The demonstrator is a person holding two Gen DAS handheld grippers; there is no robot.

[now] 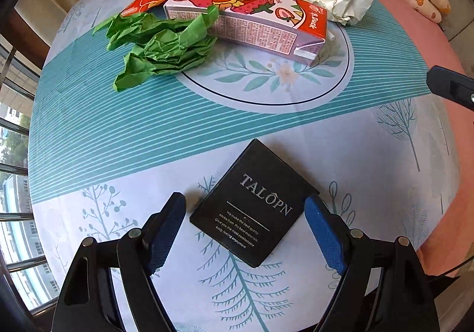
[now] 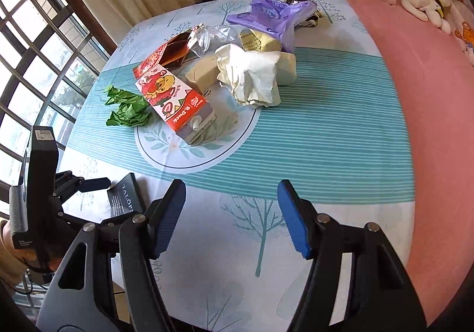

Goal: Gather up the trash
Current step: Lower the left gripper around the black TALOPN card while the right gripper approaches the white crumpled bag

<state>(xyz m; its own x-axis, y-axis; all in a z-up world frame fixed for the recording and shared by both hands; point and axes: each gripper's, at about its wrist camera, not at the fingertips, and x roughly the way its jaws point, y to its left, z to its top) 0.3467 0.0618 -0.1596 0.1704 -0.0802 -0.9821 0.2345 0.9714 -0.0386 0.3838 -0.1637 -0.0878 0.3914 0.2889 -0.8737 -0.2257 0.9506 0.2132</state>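
Black box (image 1: pixel 254 207) label: left view full | right view edge-on

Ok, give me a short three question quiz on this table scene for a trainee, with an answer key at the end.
1. True or false: the left gripper is clamped on the flat black cardboard box printed with silver lettering.
2. Which item touches the pink strawberry drink carton? A) crumpled green paper B) black box C) purple plastic bag
3. Fill in: between the right gripper fingers lies only the ____.

Key
1. False: its jaws stand open either side of the box, pads not pressing.
2. A: the green paper lies against the carton's side.
3. The patterned tablecloth; nothing is held.
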